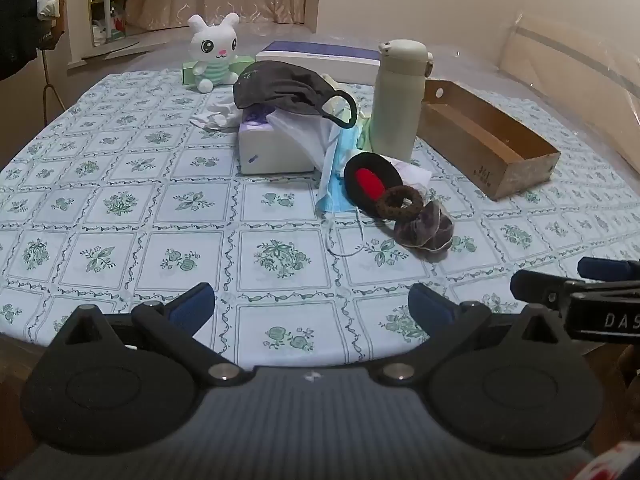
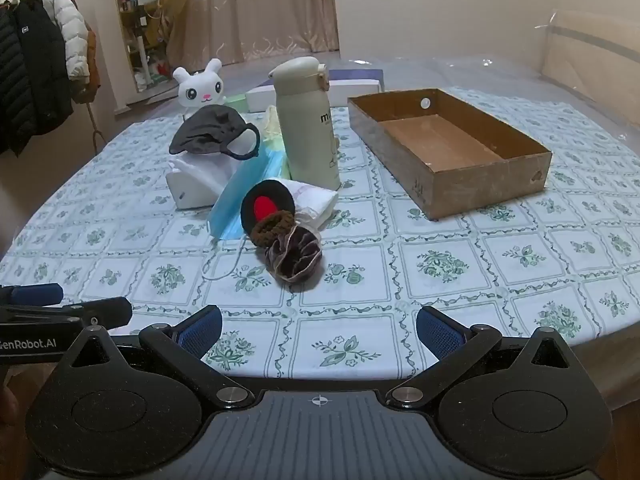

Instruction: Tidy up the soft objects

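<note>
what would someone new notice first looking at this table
Mid-table, a heap of soft things draws the eye: a dark face mask draped over a white tissue pack, and a black pad with a red patch beside a tall cream flask. A white plush rabbit sits at the far edge, and an open cardboard box lies to the right.

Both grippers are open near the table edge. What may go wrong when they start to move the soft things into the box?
1. The tall bottle stands between the pile and the cardboard box; a sweeping gripper might tip it.
2. The brown hair tie leans on the purple scrunchie, so one grasp may drag both.
3. The blue mask has a loose ear loop that could snag.
</note>
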